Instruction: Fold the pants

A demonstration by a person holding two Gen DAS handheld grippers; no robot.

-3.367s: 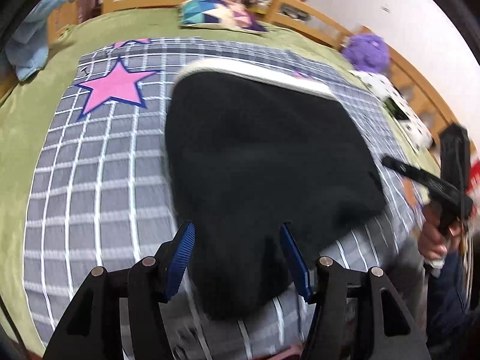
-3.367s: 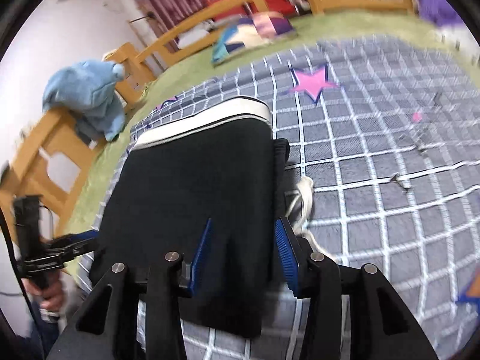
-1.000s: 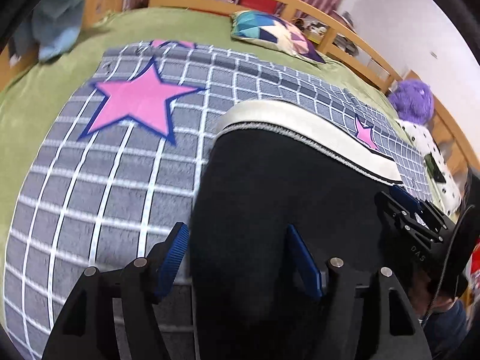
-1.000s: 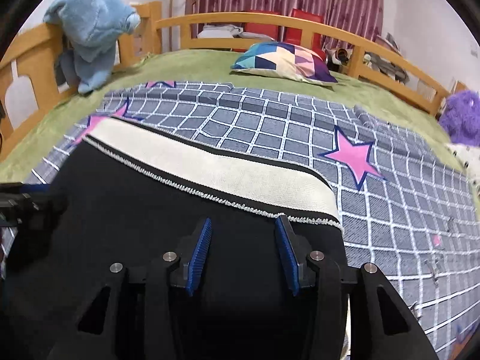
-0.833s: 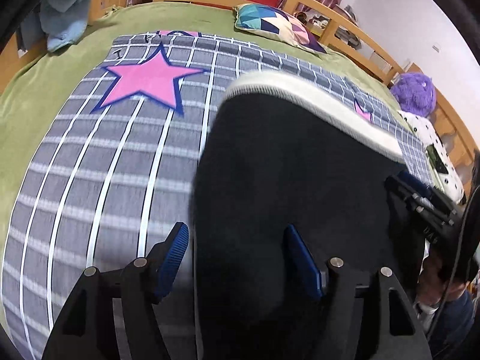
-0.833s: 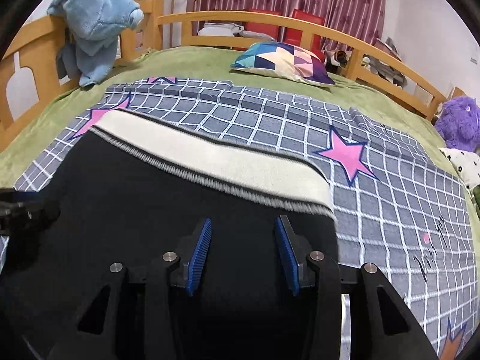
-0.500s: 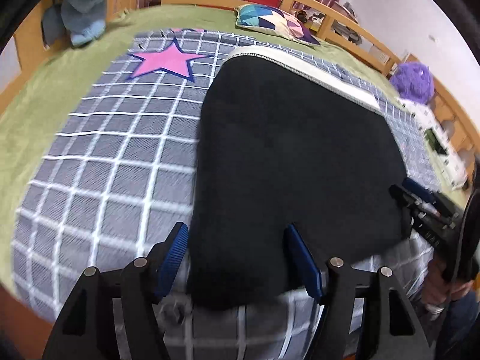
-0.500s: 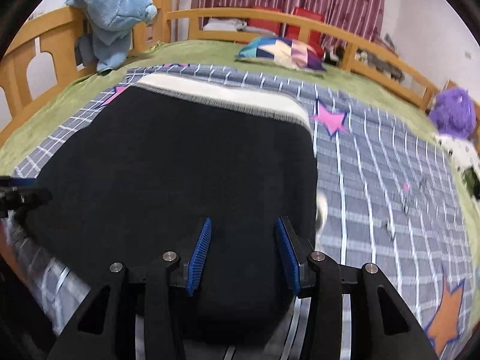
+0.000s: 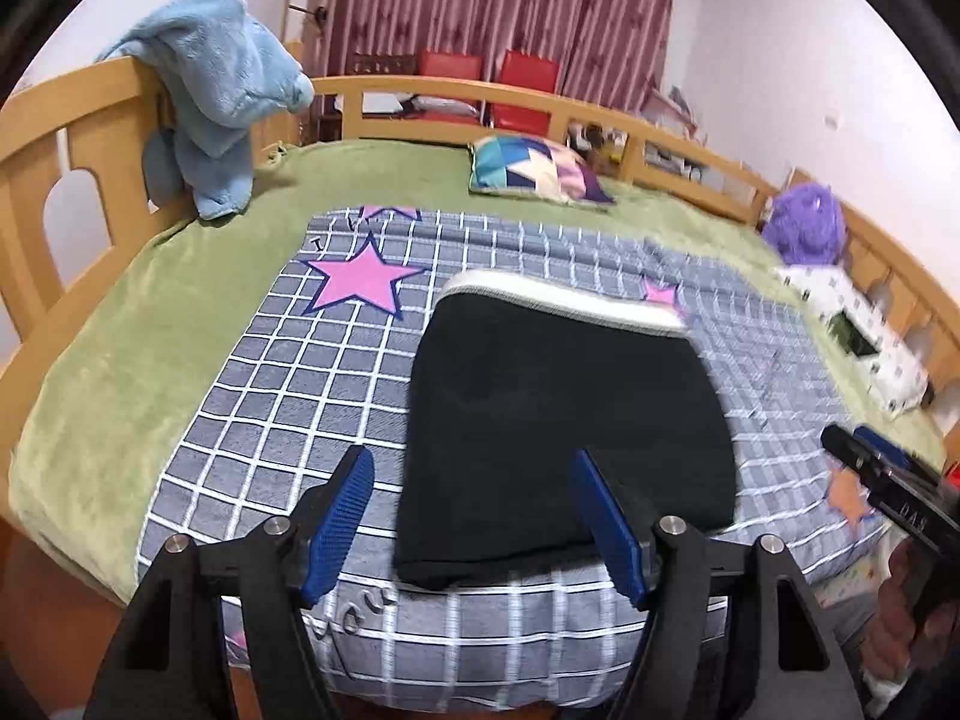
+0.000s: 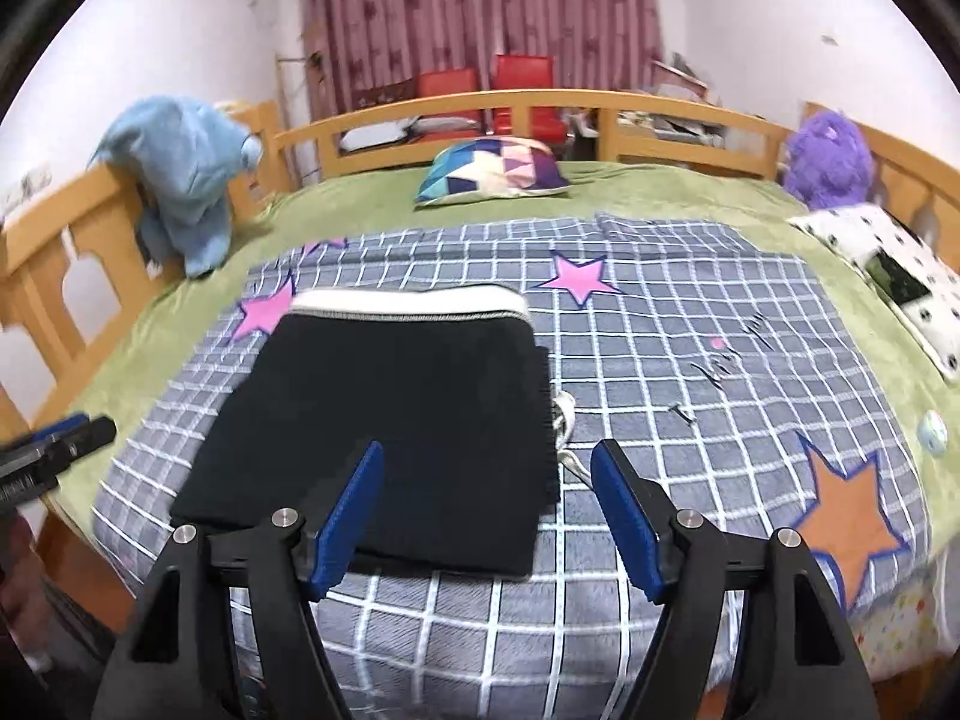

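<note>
The black pants (image 9: 564,420) lie folded into a flat rectangle on the checked blanket (image 9: 288,372), their white waistband (image 9: 558,300) at the far end. My left gripper (image 9: 471,462) hovers above the near edge with its jaws opening and nothing between them. My right gripper (image 10: 489,450) also stands back from the pants (image 10: 390,420), its jaws opening wide and empty. A white drawstring (image 10: 564,414) pokes out at the pants' right side. Each gripper shows at the edge of the other's view, the right gripper (image 9: 870,474) and the left gripper (image 10: 66,432).
A wooden rail (image 10: 540,102) rings the green-covered bed. A blue plush toy (image 9: 216,120) hangs on the left rail. A patchwork pillow (image 10: 492,171) lies at the back, a purple plush (image 10: 828,162) and a spotted pillow (image 10: 900,276) at the right.
Both grippers have pulled back and up from the pants, which stay flat on the blanket. The right gripper's jaws have spread much wider.
</note>
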